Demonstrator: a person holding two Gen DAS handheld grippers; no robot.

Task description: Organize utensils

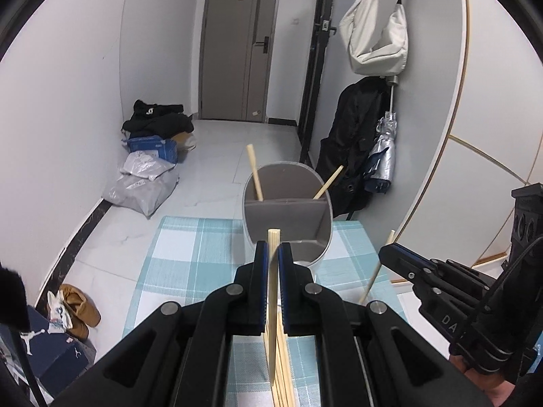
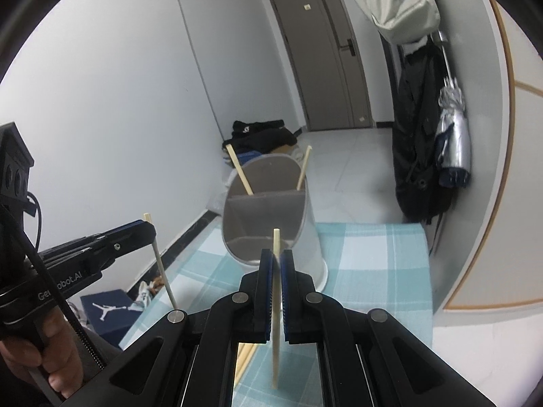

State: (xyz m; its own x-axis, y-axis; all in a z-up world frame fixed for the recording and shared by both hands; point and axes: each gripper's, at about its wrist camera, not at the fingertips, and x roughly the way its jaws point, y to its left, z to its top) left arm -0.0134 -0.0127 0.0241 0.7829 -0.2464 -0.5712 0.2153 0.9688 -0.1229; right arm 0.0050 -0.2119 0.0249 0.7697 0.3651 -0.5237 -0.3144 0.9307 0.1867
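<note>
Your left gripper (image 1: pixel 274 252) is clamped on one chopstick (image 1: pixel 272 305), your right gripper (image 2: pixel 277 260) on another chopstick (image 2: pixel 276 308), both above the checked cloth (image 1: pixel 190 257), just short of the divided holder (image 1: pixel 286 210) with two sticks inside.

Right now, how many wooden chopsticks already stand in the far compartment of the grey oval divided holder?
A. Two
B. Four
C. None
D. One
A: two wooden chopsticks, one leaning left and one leaning right, rise from the far compartment of the grey oval divided holder; both near compartments look empty.
</note>
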